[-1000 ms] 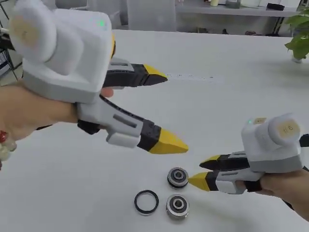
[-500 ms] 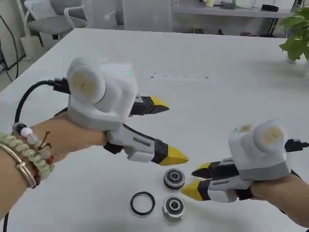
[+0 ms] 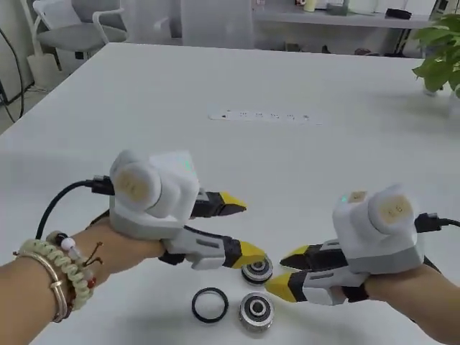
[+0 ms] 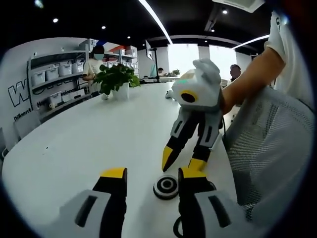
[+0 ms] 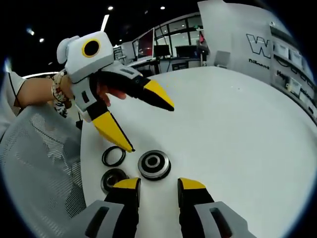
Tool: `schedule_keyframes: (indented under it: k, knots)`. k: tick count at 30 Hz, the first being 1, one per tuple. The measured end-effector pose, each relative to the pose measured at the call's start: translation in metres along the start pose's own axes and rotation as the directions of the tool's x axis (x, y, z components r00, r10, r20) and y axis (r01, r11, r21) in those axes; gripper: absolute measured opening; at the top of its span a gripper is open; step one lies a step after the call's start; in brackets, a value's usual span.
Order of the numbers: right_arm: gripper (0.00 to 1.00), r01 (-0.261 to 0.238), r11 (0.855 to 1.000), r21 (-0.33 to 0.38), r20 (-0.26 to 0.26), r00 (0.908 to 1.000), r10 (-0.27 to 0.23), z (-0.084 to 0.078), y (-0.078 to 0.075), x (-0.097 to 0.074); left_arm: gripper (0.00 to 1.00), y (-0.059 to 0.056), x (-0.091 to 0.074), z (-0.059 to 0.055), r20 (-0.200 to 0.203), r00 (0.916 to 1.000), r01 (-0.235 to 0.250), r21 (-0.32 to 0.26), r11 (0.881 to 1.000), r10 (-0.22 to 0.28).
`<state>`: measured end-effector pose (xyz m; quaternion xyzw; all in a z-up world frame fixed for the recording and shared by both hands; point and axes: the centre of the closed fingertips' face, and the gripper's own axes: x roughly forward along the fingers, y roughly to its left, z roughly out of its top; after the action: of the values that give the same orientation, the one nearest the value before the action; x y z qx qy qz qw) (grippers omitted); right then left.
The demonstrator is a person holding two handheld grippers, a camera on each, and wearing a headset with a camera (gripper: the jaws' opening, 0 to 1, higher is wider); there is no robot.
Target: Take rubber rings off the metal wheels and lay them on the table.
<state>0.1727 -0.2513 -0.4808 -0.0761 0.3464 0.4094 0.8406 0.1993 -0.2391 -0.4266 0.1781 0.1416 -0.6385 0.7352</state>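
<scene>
Ring (image 3: pixel 210 305) lies beside two wheels (image 3: pixel 256 309), left gripper (image 3: pixel 254 230) and right gripper (image 3: pixel 277 271) spread.

Parted jaws before metal wheel (image 5: pixel 154 164) (rubber ring (image 5: pixel 113 156) beside)

Left claw (image 3: pixel 251 230) jaws spread, right claw (image 3: pixel 279 272) jaws parted, tips facing

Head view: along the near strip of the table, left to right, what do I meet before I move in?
Bracelets on the wrist → loose rubber ring → nearer wheel → right claw, open. The farther wheel sits straight behind the nearer one, so I left it out.
</scene>
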Motion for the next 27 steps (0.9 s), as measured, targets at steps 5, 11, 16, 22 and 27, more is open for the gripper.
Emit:
schedule_keyframes:
  k: [5, 11, 16, 22, 27]
  knots:
    - [0.27, -0.007, 1.000, 0.002, 0.004, 1.0000, 0.007, 0.000, 0.002, 0.001, 0.33, -0.008, 0.009, -0.014, -0.049, 0.9984, 0.028, 0.009, 1.000, -0.028]
    - [0.26, -0.020, 1.000, -0.009, -0.005, 0.9998, 0.020, -0.001, 0.006, 0.004, 0.23, -0.012, 0.013, -0.019, -0.062, 0.9975, 0.036, 0.008, 0.999, -0.036]
    - [0.26, -0.020, 1.000, -0.018, 0.003, 0.9998, 0.020, 0.000, 0.007, 0.005, 0.19, -0.017, 0.014, -0.025, -0.083, 0.9954, 0.049, 0.015, 0.999, -0.048]
    - [0.24, -0.017, 1.000, -0.015, 0.019, 0.9997, 0.017, 0.003, 0.007, 0.006, 0.11, -0.020, 0.016, -0.030, -0.104, 0.9930, 0.057, 0.006, 0.998, -0.056]
    - [0.21, -0.018, 1.000, -0.020, 0.010, 0.9998, 0.019, 0.001, 0.009, 0.009, 0.08, -0.022, 0.016, -0.031, -0.098, 0.9934, 0.058, -0.012, 0.998, -0.059]
